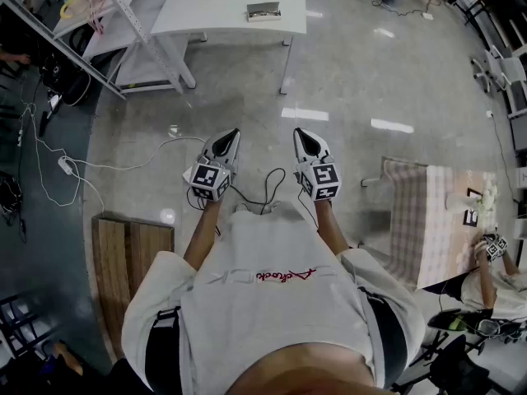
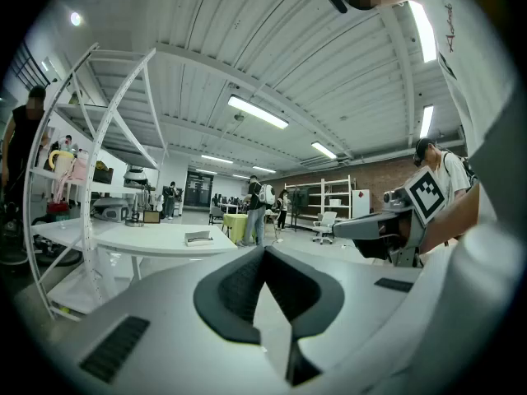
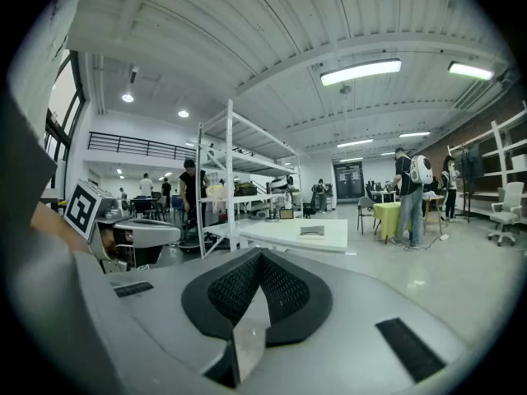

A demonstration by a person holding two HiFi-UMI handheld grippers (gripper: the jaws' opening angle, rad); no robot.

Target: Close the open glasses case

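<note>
1. Glasses case point(image 1: 263, 11) is nowhere near my tongs. The left tongs point(image 2: 263, 250) are clenched on nothing, and the right tongs point(image 3: 259, 254) are clenched and empty too. Both are held side by side, close in front of the person's body.
2. Beyond them is bare floor point(image 1: 346, 81), then the white surface point(image 1: 222, 2) where the case lies alone near the front edge, well apart from me.
3. From here it is too small to tell how far the lid stands open.
4. I judge it to be light and stiff-shelled, with a sprung hinge, so it is likely to skate on that smooth top.
5. I'd steady the base with one pair of tongs. With the other I'd press the lid down at its free edge, away from the hinge.
</note>
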